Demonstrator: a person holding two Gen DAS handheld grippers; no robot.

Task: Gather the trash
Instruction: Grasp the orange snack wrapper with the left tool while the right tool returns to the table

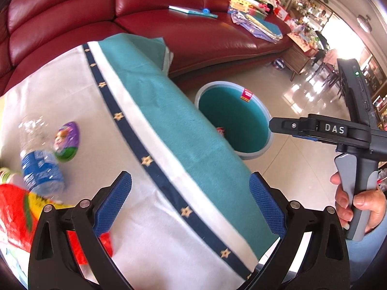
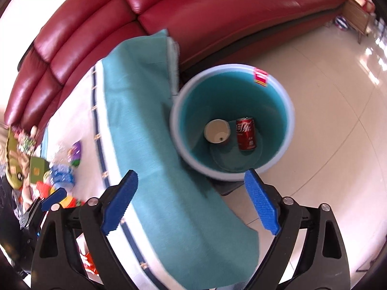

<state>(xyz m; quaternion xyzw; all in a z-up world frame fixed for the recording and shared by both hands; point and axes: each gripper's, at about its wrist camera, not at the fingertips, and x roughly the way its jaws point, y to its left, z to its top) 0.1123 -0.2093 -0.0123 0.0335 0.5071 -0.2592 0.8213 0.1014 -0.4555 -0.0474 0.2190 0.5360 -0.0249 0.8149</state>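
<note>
A teal bin (image 2: 278,111) stands on the floor beside the table; it holds a red cola can (image 2: 246,133) and a paper cup (image 2: 217,131). The bin also shows in the left wrist view (image 1: 244,120). On the white tablecloth (image 1: 79,96) lie a crushed clear bottle with a blue label (image 1: 40,166), a purple egg-shaped wrapper (image 1: 66,141) and a red-yellow bag (image 1: 17,215). My left gripper (image 1: 191,200) is open and empty over the table's edge. My right gripper (image 2: 191,205) is open and empty above the bin's near rim; it shows from the side in the left wrist view (image 1: 272,125).
A red leather sofa (image 1: 150,31) runs behind the table, with books and folded cloths (image 1: 251,17) on it. A teal cloth border (image 2: 145,120) hangs over the table edge next to the bin. Glossy tiled floor (image 2: 333,96) lies right of the bin.
</note>
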